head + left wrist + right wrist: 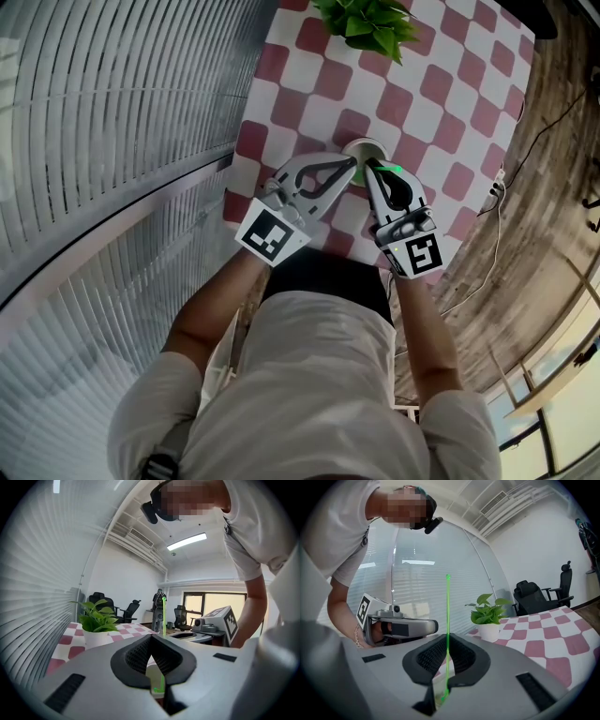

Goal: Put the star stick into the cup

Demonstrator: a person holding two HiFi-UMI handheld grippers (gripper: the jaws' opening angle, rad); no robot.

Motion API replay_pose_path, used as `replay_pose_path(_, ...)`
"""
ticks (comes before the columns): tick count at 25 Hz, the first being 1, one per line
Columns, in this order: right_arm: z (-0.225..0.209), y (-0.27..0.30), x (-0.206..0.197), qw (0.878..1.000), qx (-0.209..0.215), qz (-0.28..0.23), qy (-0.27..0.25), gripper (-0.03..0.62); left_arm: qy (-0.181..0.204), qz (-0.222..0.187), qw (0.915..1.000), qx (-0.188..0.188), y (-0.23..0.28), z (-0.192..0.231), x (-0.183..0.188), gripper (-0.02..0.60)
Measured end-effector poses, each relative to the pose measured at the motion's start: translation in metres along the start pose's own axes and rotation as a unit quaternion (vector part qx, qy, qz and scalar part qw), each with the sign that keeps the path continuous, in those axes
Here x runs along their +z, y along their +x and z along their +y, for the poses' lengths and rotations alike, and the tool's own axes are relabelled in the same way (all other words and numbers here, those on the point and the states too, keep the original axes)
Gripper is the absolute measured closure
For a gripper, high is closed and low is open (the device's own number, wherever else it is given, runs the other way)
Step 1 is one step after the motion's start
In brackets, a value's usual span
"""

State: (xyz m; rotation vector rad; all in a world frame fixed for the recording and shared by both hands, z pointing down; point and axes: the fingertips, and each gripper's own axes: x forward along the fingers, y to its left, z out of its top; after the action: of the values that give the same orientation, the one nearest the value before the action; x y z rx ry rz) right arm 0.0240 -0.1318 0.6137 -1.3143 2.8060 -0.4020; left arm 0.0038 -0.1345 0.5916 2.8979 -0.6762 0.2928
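A thin green star stick stands upright with my right gripper shut on it; its star tip points at the ceiling. Its lower end reaches down into a pale translucent cup seen through the gap under the jaws. In the head view the cup stands on the checkered table, with both grippers meeting at its near rim. My left gripper has its tips closed at the rim and appears to pinch it. Beneath its jaws the left gripper view shows the cup, and the stick rises beyond them.
A potted green plant stands at the far end of the red-and-white checkered table. Window blinds run along the left. A cable lies on the wooden floor to the right. Office chairs stand beyond the table.
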Motion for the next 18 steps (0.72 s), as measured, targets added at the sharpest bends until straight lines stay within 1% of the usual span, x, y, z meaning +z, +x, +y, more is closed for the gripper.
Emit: replay_pose_path(18, -0.018, -0.001, -0.005, 0.999, -0.026, 0.019, -0.022, 0.553, 0.004, 0.005, 1.0, -0.004, 0.005, -0.002, -0.002, 0.549)
